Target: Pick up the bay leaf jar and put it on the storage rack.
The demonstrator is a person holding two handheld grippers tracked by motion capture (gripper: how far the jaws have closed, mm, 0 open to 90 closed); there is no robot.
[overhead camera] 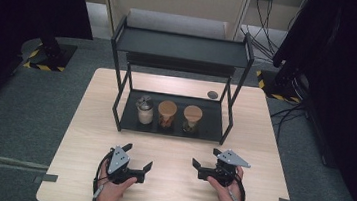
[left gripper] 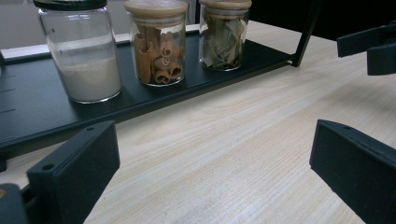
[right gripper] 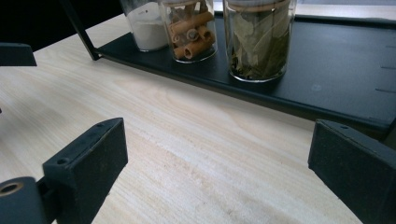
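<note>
Three glass jars stand in a row on the lower tray of a black two-tier rack [overhead camera: 129, 121]. The left jar [overhead camera: 144, 110] [left gripper: 81, 53] [right gripper: 147, 21] holds white powder under a dark lid. The middle jar [overhead camera: 167, 113] [left gripper: 159, 42] [right gripper: 191, 30] holds cinnamon sticks and the right jar [overhead camera: 191, 118] [left gripper: 224, 35] [right gripper: 259, 37] holds dried leaves, both with wooden lids. My left gripper [overhead camera: 137, 157] [left gripper: 215, 172] rests open on the table in front of the rack. My right gripper [overhead camera: 206, 159] [right gripper: 217, 172] is open too, nothing between its jaws.
The rack's upper shelf [overhead camera: 182, 45] is bare. A round dark grommet [overhead camera: 212, 94] sits in the wooden table [overhead camera: 169, 190] behind the rack. In the left gripper view the right gripper's jaws [left gripper: 373, 46] show at the right edge. Cables hang at the back right.
</note>
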